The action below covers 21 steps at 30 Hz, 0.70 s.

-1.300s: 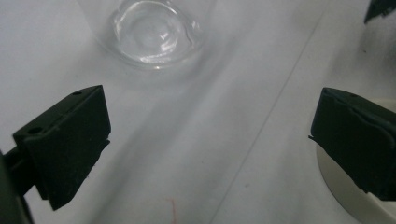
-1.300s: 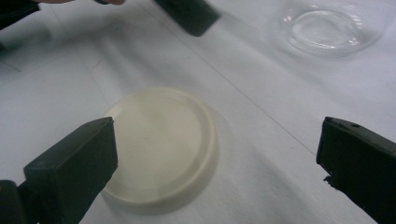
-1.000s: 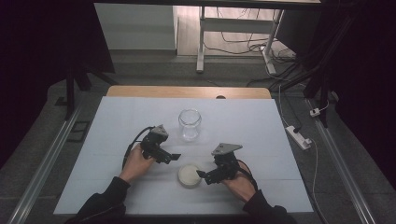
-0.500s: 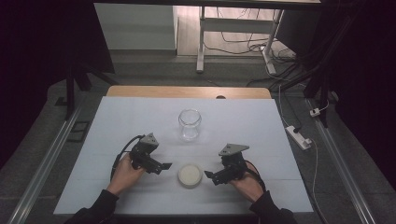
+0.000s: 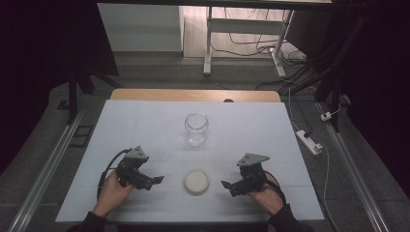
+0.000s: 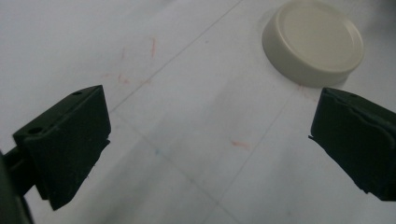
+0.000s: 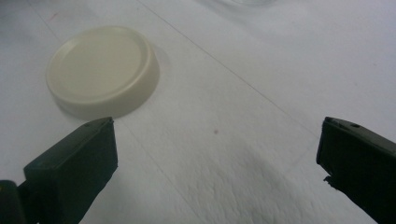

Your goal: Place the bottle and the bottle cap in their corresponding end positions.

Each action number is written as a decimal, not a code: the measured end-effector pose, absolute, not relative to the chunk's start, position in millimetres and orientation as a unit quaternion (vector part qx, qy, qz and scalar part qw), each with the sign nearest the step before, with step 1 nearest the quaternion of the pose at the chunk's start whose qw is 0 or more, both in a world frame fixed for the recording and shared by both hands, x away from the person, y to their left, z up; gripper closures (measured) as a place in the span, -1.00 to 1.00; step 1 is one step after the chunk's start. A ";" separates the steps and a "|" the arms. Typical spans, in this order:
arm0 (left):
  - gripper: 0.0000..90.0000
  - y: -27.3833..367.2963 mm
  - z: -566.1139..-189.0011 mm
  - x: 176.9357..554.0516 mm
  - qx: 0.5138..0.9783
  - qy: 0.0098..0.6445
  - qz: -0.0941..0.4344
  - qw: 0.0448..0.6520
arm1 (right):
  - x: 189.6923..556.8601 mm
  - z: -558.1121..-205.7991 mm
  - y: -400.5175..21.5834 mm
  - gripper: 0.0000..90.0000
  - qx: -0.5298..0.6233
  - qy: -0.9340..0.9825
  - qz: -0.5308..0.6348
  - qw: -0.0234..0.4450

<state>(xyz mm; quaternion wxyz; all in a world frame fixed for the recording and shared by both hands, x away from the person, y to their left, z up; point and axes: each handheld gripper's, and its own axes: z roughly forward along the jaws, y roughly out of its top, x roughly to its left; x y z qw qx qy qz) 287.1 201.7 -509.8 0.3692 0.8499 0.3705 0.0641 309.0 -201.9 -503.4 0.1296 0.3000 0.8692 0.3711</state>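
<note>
Flanking cream lid (image 5: 197, 181), hand-held grippers agape

Cream round lid (image 5: 197, 181) flat on table; clear glass jar (image 5: 196, 128) upright, open, well behind it.

No text, label, brand, number or sign could be read. The lid (image 5: 197, 181) was plain cream and the jar (image 5: 196, 128) clear and unlabelled. The table (image 6: 187, 140) bore only faint red scribbles and thin lines, forming no letters.
</note>
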 end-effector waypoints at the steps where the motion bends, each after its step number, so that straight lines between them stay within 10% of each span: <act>1: -1.00 204.5 -510.0 284.1 0.848 0.375 0.065 0.369 | 307.9 -503.4 -204.1 -1.00 0.303 0.868 0.371 0.130; 21: -1.00 257.3 -518.2 228.5 0.814 0.437 0.083 0.374 | 283.2 -501.5 -265.7 -1.00 0.362 0.842 0.373 0.145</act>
